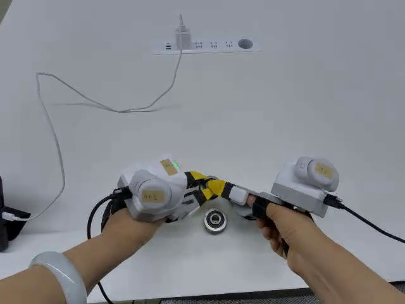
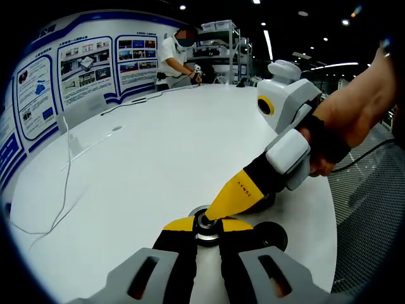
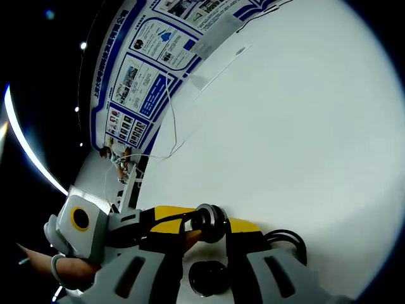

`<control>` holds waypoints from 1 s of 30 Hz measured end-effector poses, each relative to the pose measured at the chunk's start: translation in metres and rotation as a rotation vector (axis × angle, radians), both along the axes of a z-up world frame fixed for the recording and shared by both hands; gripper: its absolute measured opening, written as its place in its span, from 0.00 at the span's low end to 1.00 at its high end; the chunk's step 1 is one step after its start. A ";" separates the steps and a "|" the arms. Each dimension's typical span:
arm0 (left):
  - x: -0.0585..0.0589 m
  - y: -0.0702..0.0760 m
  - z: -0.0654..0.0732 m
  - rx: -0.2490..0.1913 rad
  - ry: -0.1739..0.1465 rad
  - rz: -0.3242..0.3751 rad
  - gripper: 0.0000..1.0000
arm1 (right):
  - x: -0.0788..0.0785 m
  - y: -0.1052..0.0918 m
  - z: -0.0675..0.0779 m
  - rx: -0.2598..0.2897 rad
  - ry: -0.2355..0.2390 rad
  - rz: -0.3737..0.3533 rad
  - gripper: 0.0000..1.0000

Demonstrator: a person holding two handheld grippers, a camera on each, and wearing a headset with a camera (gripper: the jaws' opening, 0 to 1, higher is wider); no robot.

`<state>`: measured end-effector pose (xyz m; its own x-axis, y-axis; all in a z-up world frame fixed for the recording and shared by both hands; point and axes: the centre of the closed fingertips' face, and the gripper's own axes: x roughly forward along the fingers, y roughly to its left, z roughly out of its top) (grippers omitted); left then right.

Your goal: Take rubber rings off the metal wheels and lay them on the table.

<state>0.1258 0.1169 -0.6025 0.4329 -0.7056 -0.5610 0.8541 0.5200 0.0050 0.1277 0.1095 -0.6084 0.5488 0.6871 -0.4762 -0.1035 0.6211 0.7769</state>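
A small metal wheel point(image 2: 202, 227) with a dark rubber ring hangs just above the white table point(image 1: 285, 107), caught between both pairs of yellow-tipped jaws. My left gripper point(image 2: 204, 223) is shut on it from the left point(image 1: 197, 185). From the right, my right gripper point(image 3: 211, 223) closes on the same wheel point(image 3: 211, 221) at its ring, with its yellow jaw tip point(image 2: 235, 193) touching the rim. A second wheel point(image 1: 215, 220) lies flat on the table near the front edge point(image 3: 207, 276). A loose black ring point(image 3: 288, 244) rests beside the right jaw.
At the back stands a white power strip point(image 1: 205, 44) with a plugged charger. Its white cable point(image 1: 57, 145) loops down the left side. A black object point(image 1: 6, 221) sits at the left edge. The table's front edge is close under my hands.
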 end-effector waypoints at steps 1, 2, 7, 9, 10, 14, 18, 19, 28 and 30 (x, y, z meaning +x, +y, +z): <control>0.000 0.000 0.000 -0.001 0.001 0.001 0.12 | 0.000 0.000 0.000 0.002 0.001 0.000 0.27; 0.000 0.000 0.000 -0.001 0.000 0.000 0.12 | 0.000 0.000 0.000 0.002 0.002 0.000 0.27; 0.000 0.000 0.000 0.000 0.000 -0.001 0.12 | 0.000 0.001 0.003 0.012 -0.003 0.008 0.27; 0.001 0.000 0.000 0.000 0.000 0.000 0.12 | -0.001 0.001 0.003 0.007 -0.003 0.009 0.26; 0.001 0.000 0.000 0.000 0.001 0.001 0.12 | -0.001 0.001 0.003 0.007 -0.005 0.011 0.27; 0.001 0.001 0.000 0.001 0.001 0.000 0.12 | 0.000 0.001 0.004 0.010 -0.005 0.011 0.26; 0.001 0.001 0.000 0.001 0.002 0.001 0.12 | 0.000 0.001 0.002 0.012 -0.003 0.008 0.26; 0.001 0.001 0.000 0.001 0.002 0.002 0.12 | 0.000 0.001 0.001 0.016 -0.001 0.006 0.26; 0.001 0.001 0.000 0.001 0.001 0.000 0.12 | -0.001 -0.004 0.006 0.026 -0.009 0.005 0.24; 0.001 0.000 0.000 0.001 0.002 0.002 0.12 | -0.002 -0.004 0.007 0.026 -0.010 0.009 0.23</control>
